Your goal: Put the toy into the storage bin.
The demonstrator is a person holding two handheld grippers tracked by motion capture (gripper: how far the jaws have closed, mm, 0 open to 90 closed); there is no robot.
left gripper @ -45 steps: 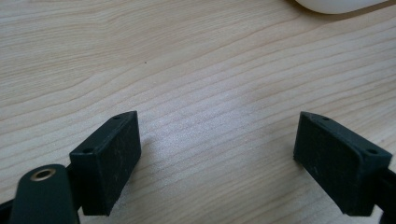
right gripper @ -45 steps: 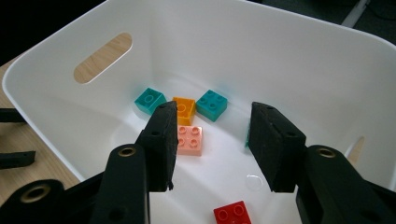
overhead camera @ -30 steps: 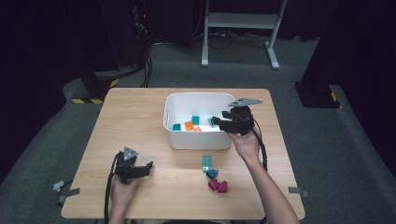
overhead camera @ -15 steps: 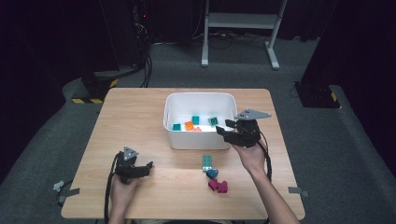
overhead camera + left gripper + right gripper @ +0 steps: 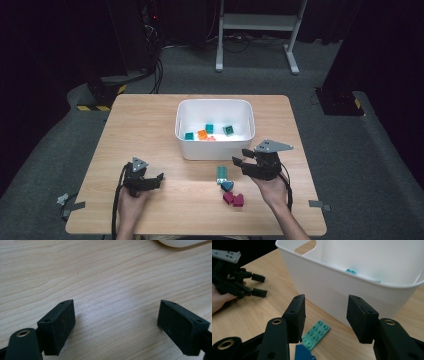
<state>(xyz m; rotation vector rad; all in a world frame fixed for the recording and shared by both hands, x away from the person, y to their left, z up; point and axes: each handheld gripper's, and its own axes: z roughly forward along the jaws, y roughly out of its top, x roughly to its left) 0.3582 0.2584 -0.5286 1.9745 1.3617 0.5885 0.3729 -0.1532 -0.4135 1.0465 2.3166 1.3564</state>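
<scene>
The right gripper (image 5: 241,160) had withdrawn from above the white bin (image 5: 215,149) toward 5 o'clock, jaws apart and empty, descending onto the green plate (image 5: 222,173) on the bench (image 5: 150,125); left gripper (image 5: 156,179) lay idle, jaws apart.

The left gripper (image 5: 117,326) hangs low over the table (image 5: 100,272), its two black jaws standing wide apart with nothing but bare pale wood grain between them. The left-hand pad (image 5: 60,326) throws a soft shadow on the wood beside it, and a brass-ringed hole shows on the jaw arm at the bottom left corner. At the top right edge the rounded white bottom of the tub (image 5: 181,242) just peeks in, well apart from the jaws.
</scene>
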